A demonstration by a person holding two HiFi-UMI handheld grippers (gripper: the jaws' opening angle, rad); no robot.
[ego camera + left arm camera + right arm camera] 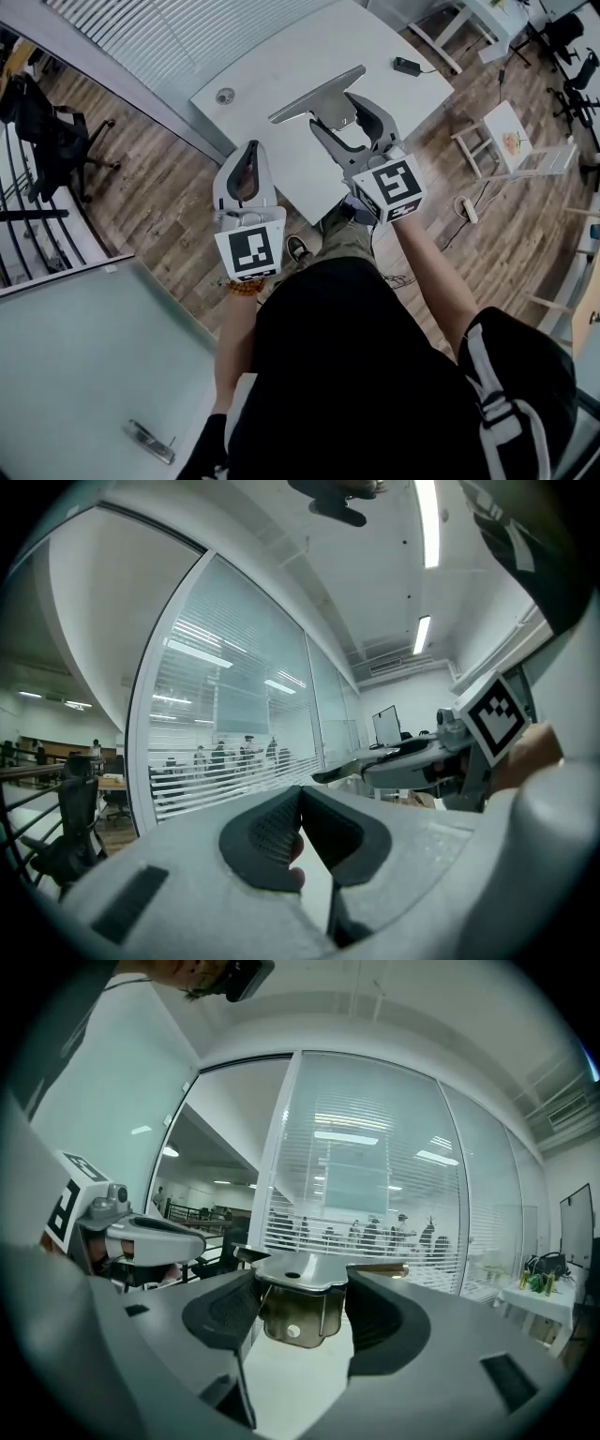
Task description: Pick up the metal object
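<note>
**Bracket [298,1274] clamped in my right gripper [300,1321], left gripper [300,797] idle**

My right jaws are closed on the bracket. The two dark pads [223,1312] squeeze its folded lower part from either side, and its flat top plate lies across just above them. I judge that fold was the place to pinch because it offers two facing sides, where the thin plate would slip.

From the head view, the bracket's long flat strip sticks out to the left past the jaws, over the white table [281,56]. It looks clear of the tabletop rather than resting on it, so I reckon the pick-up is done or nearly so.

My left jaws meet at their tips with nothing between them. That gripper hangs beside the right one, nearer my body, probably out of the way since one grip is enough.

By count there is one bracket and two grippers, one of them in use. The table carries one small round fitting [225,95] and one black box [406,66], both well apart from the bracket.
</note>
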